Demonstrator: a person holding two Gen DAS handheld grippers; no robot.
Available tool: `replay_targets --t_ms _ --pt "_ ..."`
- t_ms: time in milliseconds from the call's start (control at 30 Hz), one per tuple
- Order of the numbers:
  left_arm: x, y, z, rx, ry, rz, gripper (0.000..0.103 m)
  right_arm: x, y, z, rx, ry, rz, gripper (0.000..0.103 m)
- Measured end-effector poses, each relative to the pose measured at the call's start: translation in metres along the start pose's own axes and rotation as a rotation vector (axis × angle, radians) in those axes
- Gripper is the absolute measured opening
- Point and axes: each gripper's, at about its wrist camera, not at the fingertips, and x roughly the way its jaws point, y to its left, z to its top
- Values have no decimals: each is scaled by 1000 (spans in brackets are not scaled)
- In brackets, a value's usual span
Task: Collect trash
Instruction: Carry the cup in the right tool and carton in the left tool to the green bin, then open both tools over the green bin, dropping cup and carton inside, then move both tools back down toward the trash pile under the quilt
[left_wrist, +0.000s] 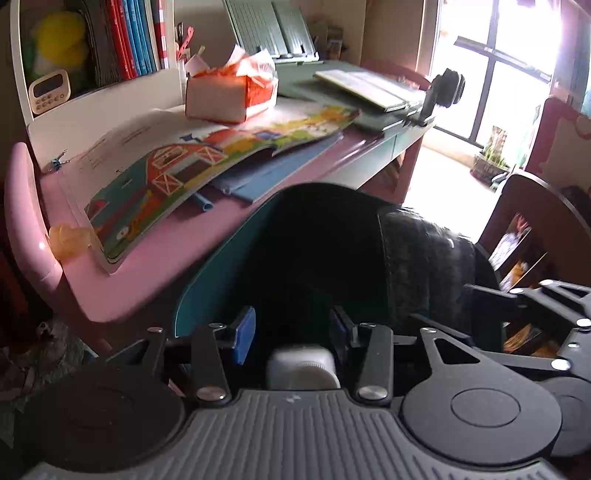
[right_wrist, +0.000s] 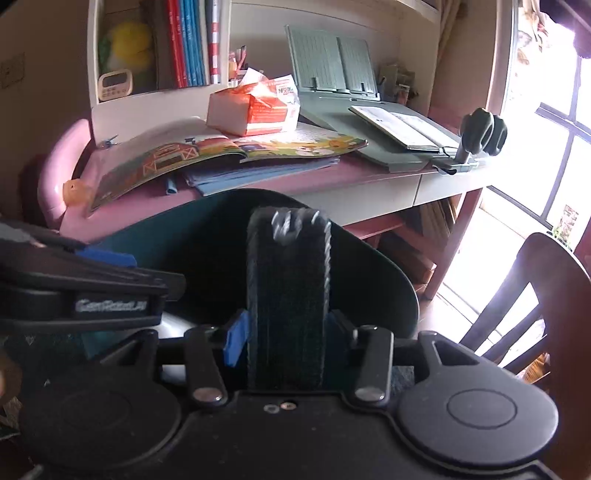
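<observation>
Sunlight from a window (left_wrist: 498, 74) falls on a pink desk (left_wrist: 177, 251) carrying an open picture book (left_wrist: 192, 162), an orange tissue pack (left_wrist: 232, 92) and a green book stand (right_wrist: 332, 66). Below the desk's edge sits a dark teal bin (left_wrist: 221, 266). The left gripper (left_wrist: 291, 328) has its fingers parted over the bin's dark opening, nothing pressed between them. The right gripper (right_wrist: 286, 332) has a dark knitted cloth (right_wrist: 288, 288) between its fingers above the bin; whether they press it is unclear.
</observation>
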Motion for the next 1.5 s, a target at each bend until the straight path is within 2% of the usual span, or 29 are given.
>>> replay_targets --t_ms 100,233,467,567,733,833,1133,1500 --pt "-1 0 -4 -19 7 -20 45 -3 -4 -2 0 1 16 50" --pt "-16 0 -11 -10 -15 -22 58 -14 -6 -5 9 -10 20 51" --pt "-66 13 -24 -16 -56 -11 60 -56 9 -8 9 -47 58 52" --pt "-92 21 -33 -29 -74 -10 66 -77 21 -10 -8 -63 77 53" --pt "-137 36 -55 -26 -109 13 68 -114 45 -17 -35 -87 120 54" --pt "-163 50 -72 -46 -122 30 77 -133 64 -23 -59 -96 156 54" --pt "-217 108 -141 -84 -117 95 80 -163 134 -51 -132 -87 293 56" --pt "-255 197 -236 -207 -117 211 82 -157 238 -88 -215 -60 469 57"
